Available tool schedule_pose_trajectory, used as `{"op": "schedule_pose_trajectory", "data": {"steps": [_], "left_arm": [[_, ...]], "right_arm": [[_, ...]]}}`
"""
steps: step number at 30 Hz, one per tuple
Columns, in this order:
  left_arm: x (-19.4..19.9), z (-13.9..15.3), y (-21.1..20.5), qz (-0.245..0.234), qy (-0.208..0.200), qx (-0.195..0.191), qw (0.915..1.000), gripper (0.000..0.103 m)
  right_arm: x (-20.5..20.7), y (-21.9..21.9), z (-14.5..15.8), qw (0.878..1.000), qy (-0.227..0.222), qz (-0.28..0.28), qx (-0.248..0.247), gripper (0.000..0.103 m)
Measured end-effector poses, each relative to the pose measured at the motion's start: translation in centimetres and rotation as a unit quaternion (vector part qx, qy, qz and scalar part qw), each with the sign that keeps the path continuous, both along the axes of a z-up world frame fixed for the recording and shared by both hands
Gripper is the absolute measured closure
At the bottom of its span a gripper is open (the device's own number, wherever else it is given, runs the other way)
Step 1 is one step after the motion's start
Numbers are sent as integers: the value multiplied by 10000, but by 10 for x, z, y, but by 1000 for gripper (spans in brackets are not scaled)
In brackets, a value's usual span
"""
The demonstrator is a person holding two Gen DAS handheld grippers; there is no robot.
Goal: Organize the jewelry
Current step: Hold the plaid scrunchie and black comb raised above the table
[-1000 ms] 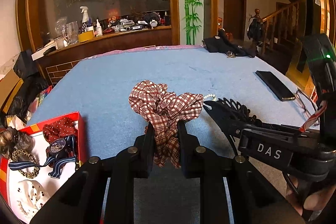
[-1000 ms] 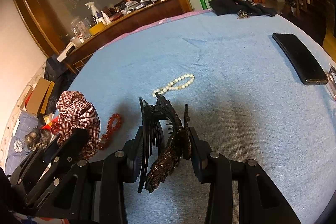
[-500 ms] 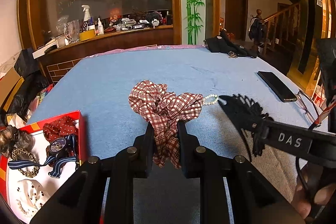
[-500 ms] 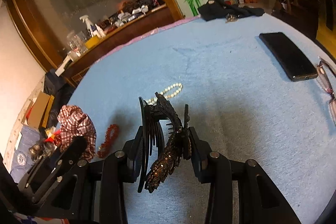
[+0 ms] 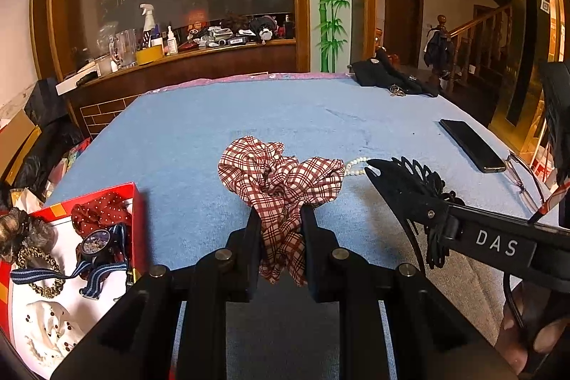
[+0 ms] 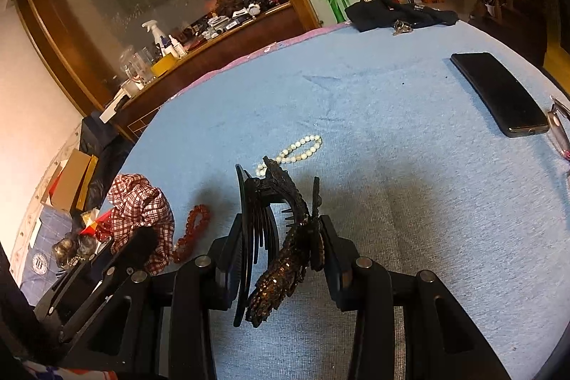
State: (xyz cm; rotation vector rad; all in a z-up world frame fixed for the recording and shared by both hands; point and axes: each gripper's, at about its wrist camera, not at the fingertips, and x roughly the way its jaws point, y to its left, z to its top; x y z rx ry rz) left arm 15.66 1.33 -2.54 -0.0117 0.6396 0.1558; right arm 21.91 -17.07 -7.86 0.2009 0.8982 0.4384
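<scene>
My left gripper (image 5: 279,219) is shut on a red plaid scrunchie (image 5: 278,177) and holds it above the blue cloth; the scrunchie also shows in the right wrist view (image 6: 140,205). My right gripper (image 6: 279,237) is shut on a black sequined hair clip (image 6: 281,237), which also shows at the right of the left wrist view (image 5: 416,191). A red box (image 5: 139,202) at the lower left holds a red dotted scrunchie (image 5: 98,211), a watch (image 5: 94,243) and other pieces. A white bead bracelet (image 6: 290,155) and a red bead bracelet (image 6: 192,230) lie on the cloth.
The table has a blue cloth (image 6: 392,130). A black phone (image 6: 498,93) and glasses (image 6: 559,134) lie at the right. Black clothing with keys (image 6: 395,11) lies at the far edge. A cluttered wooden counter (image 5: 185,59) stands behind the table.
My right gripper with the hair clip has risen and drawn back to the right. The left gripper has stayed put with the scrunchie.
</scene>
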Motion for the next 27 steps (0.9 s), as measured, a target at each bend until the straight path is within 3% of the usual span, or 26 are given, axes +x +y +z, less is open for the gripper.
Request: {"op": "schedule_pose_trajectory", "data": {"steps": [27], "left_arm": [[1, -1, -1, -3, -29, 8, 10000, 85]], "right_arm": [[1, 4, 1, 9999, -60, 74, -46, 61]]}}
